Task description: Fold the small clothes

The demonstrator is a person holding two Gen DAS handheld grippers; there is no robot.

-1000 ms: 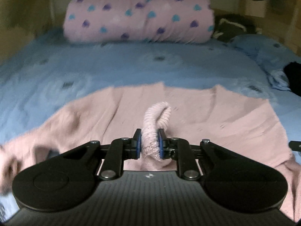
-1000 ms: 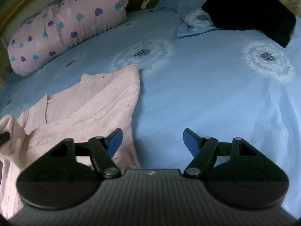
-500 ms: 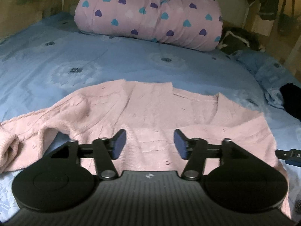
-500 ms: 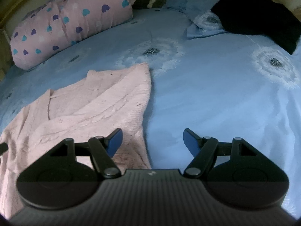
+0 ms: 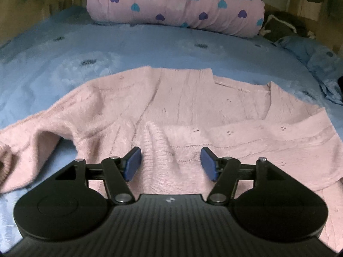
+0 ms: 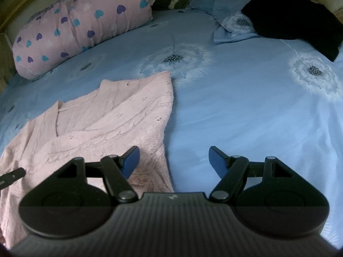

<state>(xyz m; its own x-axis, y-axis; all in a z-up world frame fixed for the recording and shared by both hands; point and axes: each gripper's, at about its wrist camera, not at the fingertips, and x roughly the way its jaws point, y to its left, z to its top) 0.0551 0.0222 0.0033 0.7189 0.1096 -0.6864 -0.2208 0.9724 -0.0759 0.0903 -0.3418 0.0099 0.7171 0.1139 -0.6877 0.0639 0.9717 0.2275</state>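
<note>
The pink knitted cardigan lies flat on the blue dandelion-print bedsheet, filling the lower middle of the left wrist view and the lower left of the right wrist view. One sleeve is laid across the body; the other sleeve trails to the left edge of the frame, its cuff at lower left.

The left gripper hangs over the garment's middle, jaws spread and holding nothing. The right gripper straddles the garment's right edge, jaws likewise spread and empty.

The next step is probably folding in that loose sleeve. To do it well, pinch near the cuff, taking only the sleeve's layers, lift just enough to clear the knit, and lay it straight across the chest. The fuzzy knit may drag and bunch, so release only once it lies flat.
</note>
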